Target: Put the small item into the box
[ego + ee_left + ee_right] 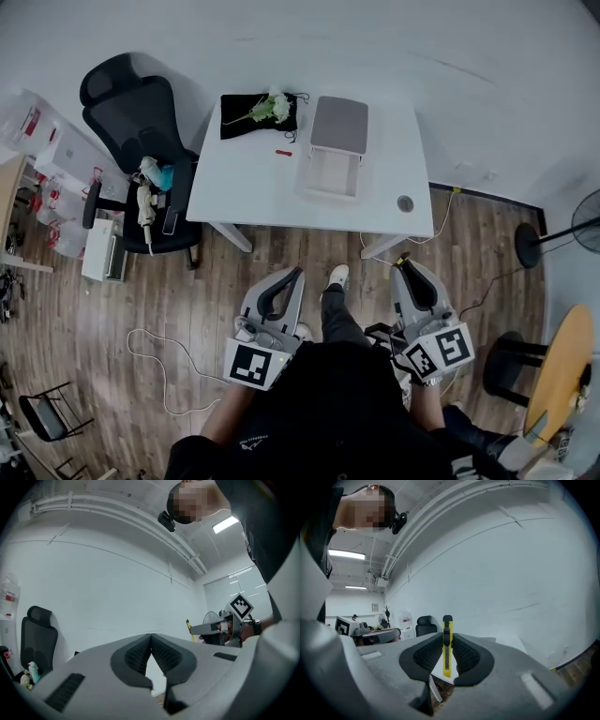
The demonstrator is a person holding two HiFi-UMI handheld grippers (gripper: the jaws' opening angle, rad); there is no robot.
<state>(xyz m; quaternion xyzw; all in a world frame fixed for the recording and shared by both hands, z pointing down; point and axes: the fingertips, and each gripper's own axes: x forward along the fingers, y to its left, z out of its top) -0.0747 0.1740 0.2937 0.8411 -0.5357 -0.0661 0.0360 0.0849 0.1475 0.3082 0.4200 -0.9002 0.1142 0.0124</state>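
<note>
A white box with its grey lid swung back stands open on the white table. A small red item lies to the left of the box. Both grippers are held over the wooden floor, well short of the table. My right gripper is shut on a yellow utility knife, which stands upright between the pads. My left gripper is shut with nothing between its pads. The right gripper also shows in the left gripper view.
A black cloth with a white flower lies at the table's back left. A grey disc sits at its front right. A black office chair stands left of the table, a fan and a round wooden stool to the right.
</note>
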